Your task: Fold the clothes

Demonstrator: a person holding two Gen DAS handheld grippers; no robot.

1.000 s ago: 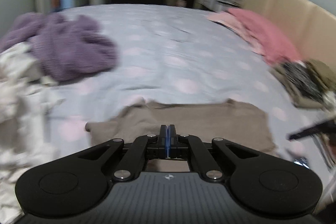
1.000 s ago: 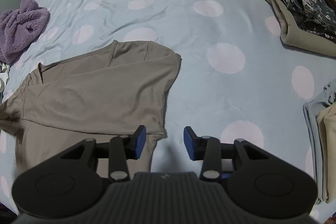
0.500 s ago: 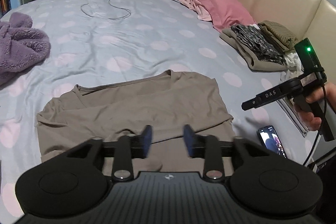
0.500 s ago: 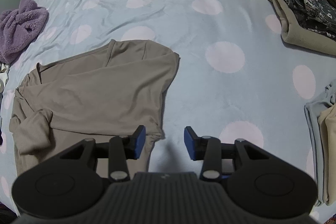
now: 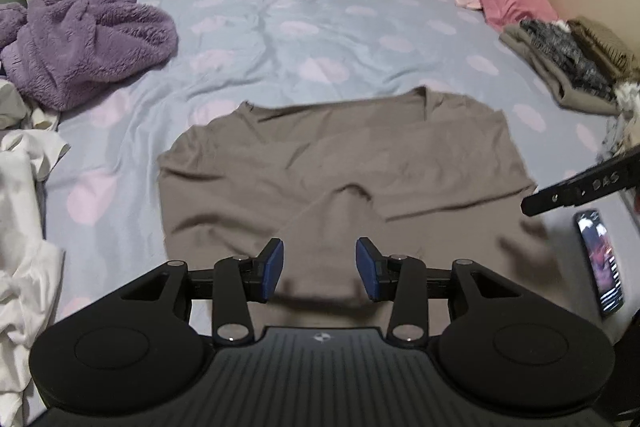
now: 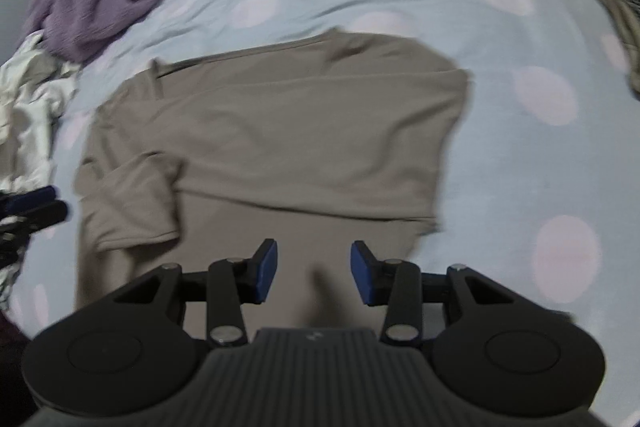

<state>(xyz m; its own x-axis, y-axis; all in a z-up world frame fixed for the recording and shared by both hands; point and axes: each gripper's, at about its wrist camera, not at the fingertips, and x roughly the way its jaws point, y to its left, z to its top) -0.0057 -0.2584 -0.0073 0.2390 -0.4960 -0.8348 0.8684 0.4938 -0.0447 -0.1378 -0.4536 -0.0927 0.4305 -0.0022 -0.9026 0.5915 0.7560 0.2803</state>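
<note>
- roughly at the middle of the polka-dot bed sheet (image 5: 280, 39) lay the taupe top (image 5: 332, 163), spread mostly flat, its neckline on the far side from both cameras.
- one sleeve (image 6: 132, 203) was folded in over the body of the top, and a second layer lay across its near half, leaving a crease line; the garment looked part-folded, though whether more folds were due could not be settled.
- the left gripper (image 5: 319, 269) hung over the near hem of the top with its jaws spread, holding nothing.
- the right gripper (image 6: 313, 277) likewise hovered above the near part of the top, jaws apart and empty; that view was blurred.
- left of the top sat a purple fleece garment (image 5: 84, 39) and crumpled white clothes (image 5: 20, 227); right of it, folded clothes (image 5: 568, 63) were stacked, and a phone (image 5: 600, 263) lay just beside its near right corner.
- risk, as a judgement: the fabric looked thin and slack, so a pinch at the hem could catch only the top layer and drag the folded-in sleeve back out.
- another: a pinch made too deep might gather the sheet with the cloth, pulling wrinkles under the top.
- a sweep toward the right of the top could knock the phone.
</note>
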